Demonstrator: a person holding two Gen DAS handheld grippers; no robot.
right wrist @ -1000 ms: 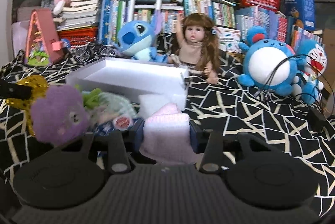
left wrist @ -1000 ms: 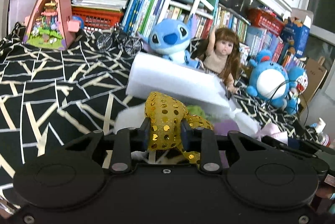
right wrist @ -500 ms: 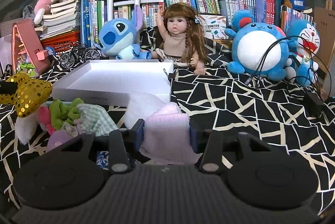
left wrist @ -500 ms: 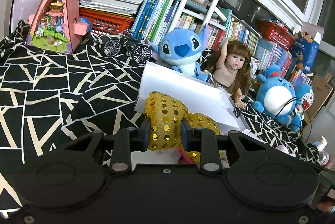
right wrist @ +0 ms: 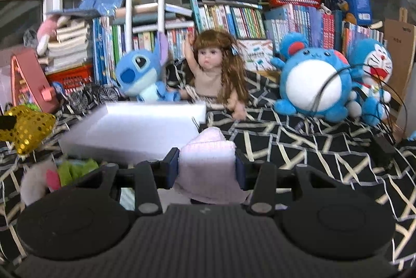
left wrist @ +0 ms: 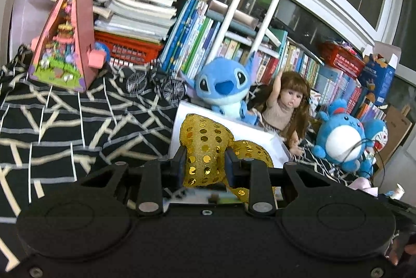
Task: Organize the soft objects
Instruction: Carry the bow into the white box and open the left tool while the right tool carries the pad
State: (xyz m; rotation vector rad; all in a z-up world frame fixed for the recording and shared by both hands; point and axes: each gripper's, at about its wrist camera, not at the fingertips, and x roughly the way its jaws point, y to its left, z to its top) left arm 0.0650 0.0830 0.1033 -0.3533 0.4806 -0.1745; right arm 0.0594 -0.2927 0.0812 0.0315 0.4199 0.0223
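- The left gripper [left wrist: 205, 161], at the lower centre of its view, is clamped on a gold sequin bow [left wrist: 205, 145]; the bow bulges above the fingers [left wrist: 180, 161] and one lobe spills to the right.
- The right gripper [right wrist: 206, 166], at the lower centre of its view, is closed around a pink cloth [right wrist: 208, 161] that fills the gap between the fingers and hangs below them.
- In the right view's lower left, just beside the gripper body, lie a white-and-pink furry toy [right wrist: 36, 179] and green fabric [right wrist: 75, 169]; both are blurred.
- Just past both grippers sits a white tray [right wrist: 135, 127] on the black patterned cloth [right wrist: 299, 143]; in the left view the bow hides much of it.
- At the right view's left edge the bow [right wrist: 28, 127] appears again, held off the cloth, near the tray's left corner.
- Behind the tray sit a blue plush [right wrist: 140, 75] and a doll [right wrist: 213, 70] with one arm raised; further right are a round blue plush [right wrist: 312, 80] and a Doraemon [right wrist: 374, 70], with black cables [right wrist: 335, 78] crossing in front.
- A pink toy house [left wrist: 65, 44] and a small bicycle [left wrist: 156, 85] stand in the left view's upper left; books [left wrist: 197, 39] line the back.
- Compared with a second ago, both grippers are higher and closer to the tray, and the purple plush seen earlier in the right view's lower left is out of frame.
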